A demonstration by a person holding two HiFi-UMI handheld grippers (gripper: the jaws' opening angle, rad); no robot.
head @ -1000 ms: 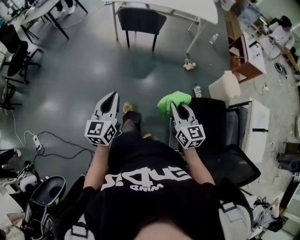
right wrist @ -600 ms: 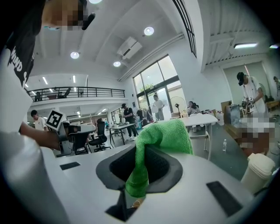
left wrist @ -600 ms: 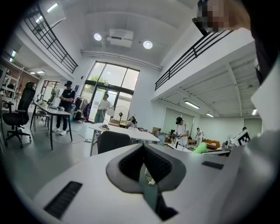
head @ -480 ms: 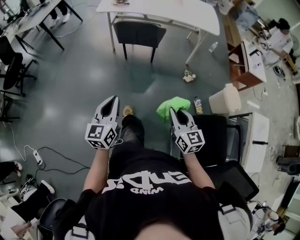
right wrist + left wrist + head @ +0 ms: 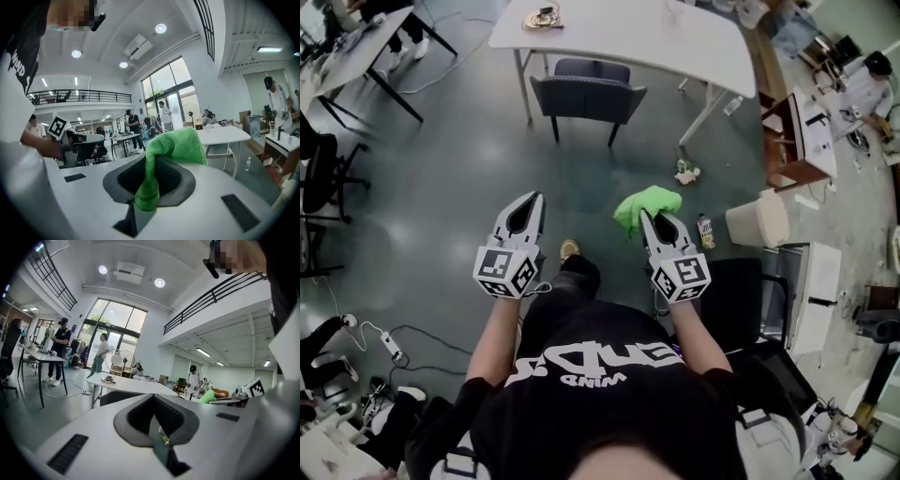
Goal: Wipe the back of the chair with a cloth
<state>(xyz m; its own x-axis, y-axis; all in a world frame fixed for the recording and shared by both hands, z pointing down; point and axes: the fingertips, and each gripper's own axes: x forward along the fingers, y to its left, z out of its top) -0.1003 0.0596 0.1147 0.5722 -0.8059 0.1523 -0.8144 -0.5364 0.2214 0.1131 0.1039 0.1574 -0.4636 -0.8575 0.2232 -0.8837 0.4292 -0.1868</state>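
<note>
A dark grey chair [image 5: 586, 94] stands ahead, tucked under a white table [image 5: 628, 33], with its back toward me. My right gripper [image 5: 652, 218] is shut on a bright green cloth [image 5: 645, 206] that bunches over its tips, well short of the chair. In the right gripper view the green cloth [image 5: 176, 145] hangs down between the jaws of the right gripper [image 5: 152, 161]. My left gripper [image 5: 529, 201] is level with it, shut and empty. The left gripper view shows the left gripper [image 5: 154, 399] closed, with the chair [image 5: 117, 396] and the table [image 5: 126, 383] beyond it.
A black office chair [image 5: 736, 291] stands close at my right. On the floor lie a bottle [image 5: 706, 230], a white bin [image 5: 757, 218] and some litter [image 5: 686, 172]. A wooden desk [image 5: 797, 141] is at right, a power strip with cables [image 5: 392, 345] at left. People stand around the room.
I have moved forward: the grey chair and white table have come lower and nearer in the head view, and the black chair has slipped behind. Both grippers hold the same pose, cloth still gripped.
</note>
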